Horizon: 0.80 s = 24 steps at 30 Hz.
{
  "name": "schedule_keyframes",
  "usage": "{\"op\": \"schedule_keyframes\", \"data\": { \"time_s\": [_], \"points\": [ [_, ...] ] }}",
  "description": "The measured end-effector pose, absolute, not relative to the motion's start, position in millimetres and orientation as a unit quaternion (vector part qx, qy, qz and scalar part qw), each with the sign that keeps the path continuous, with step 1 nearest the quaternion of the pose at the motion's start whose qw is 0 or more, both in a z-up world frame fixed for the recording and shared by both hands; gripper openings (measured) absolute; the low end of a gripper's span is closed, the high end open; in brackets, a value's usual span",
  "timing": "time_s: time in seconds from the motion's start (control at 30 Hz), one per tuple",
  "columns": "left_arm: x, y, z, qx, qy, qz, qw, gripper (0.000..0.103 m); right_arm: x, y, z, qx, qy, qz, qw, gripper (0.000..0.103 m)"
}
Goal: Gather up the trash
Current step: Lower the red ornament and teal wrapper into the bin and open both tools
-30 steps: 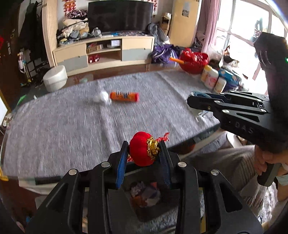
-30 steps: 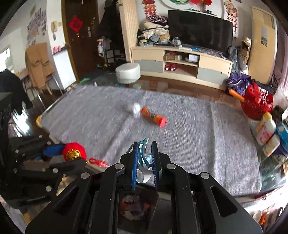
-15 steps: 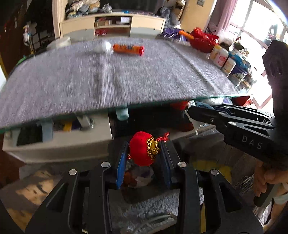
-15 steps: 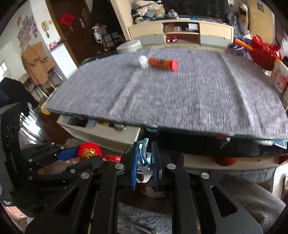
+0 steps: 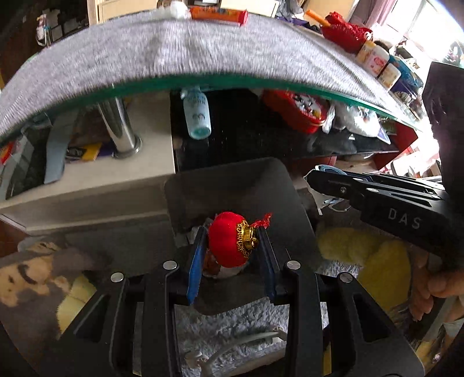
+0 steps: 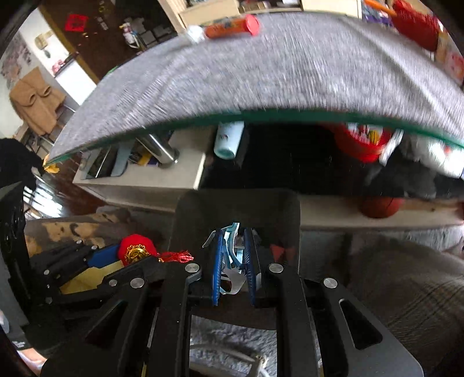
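My left gripper is shut on a red lantern ornament with a gold cap and red tassel, held over a dark grey trash bin on the floor below the table. My right gripper is shut on a crumpled blue-and-white face mask, held over the same bin. The left gripper and ornament show at the left of the right wrist view. An orange tube and a white crumpled wad lie on the grey table cloth.
The glass table edge arches above the bin. Under it are a white shelf, a chrome leg, a pale blue bottle and a red tin. Bottles stand at the table's right. Yellow slippers lie on the floor.
Both grippers have dropped from table height to below the table edge and now hang over the bin. Each still holds its item.
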State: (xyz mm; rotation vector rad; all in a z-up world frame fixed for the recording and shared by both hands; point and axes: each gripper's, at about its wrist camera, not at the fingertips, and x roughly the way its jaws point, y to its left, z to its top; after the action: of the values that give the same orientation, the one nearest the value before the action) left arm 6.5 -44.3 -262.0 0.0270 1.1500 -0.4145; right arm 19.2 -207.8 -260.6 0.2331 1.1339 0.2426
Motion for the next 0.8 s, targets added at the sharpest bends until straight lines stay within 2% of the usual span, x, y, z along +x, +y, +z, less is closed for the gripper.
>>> {"op": "schedule_keyframes", "data": {
  "time_s": [0.3, 0.37, 0.43, 0.5, 0.63, 0.7, 0.8],
  "points": [
    [11.4, -45.4, -277.6, 0.001, 0.562, -0.199, 0.803, 0.033, 26.4, -209.5, -271.9, 0.121, 0.547, 0.108, 0.821, 0.019],
    [12.3, -45.8, -278.6, -0.001, 0.565, -0.199, 0.800, 0.035, 26.8, -209.4, -272.5, 0.121, 0.548, 0.107, 0.821, 0.019],
    [12.1, -46.4, -278.7, -0.001, 0.566, -0.199, 0.800, 0.043, 27.1, -210.5, -272.9, 0.121, 0.549, 0.104, 0.820, 0.020],
    [12.3, -46.5, -278.2, 0.000, 0.565, -0.195, 0.802, 0.050, 27.3, -212.1, -273.5, 0.122, 0.550, 0.101, 0.820, 0.030],
    [13.2, -44.3, -273.2, -0.005, 0.563, -0.191, 0.804, 0.057, 28.1, -216.8, -271.5, 0.133, 0.547, 0.097, 0.821, 0.039],
    [13.0, -44.0, -268.4, -0.006, 0.560, -0.190, 0.806, 0.062, 28.3, -219.7, -267.4, 0.139, 0.543, 0.094, 0.823, 0.053],
    [12.2, -43.9, -260.2, -0.002, 0.557, -0.188, 0.809, 0.068, 28.2, -223.5, -256.3, 0.145, 0.531, 0.089, 0.830, 0.067]
  ]
}}
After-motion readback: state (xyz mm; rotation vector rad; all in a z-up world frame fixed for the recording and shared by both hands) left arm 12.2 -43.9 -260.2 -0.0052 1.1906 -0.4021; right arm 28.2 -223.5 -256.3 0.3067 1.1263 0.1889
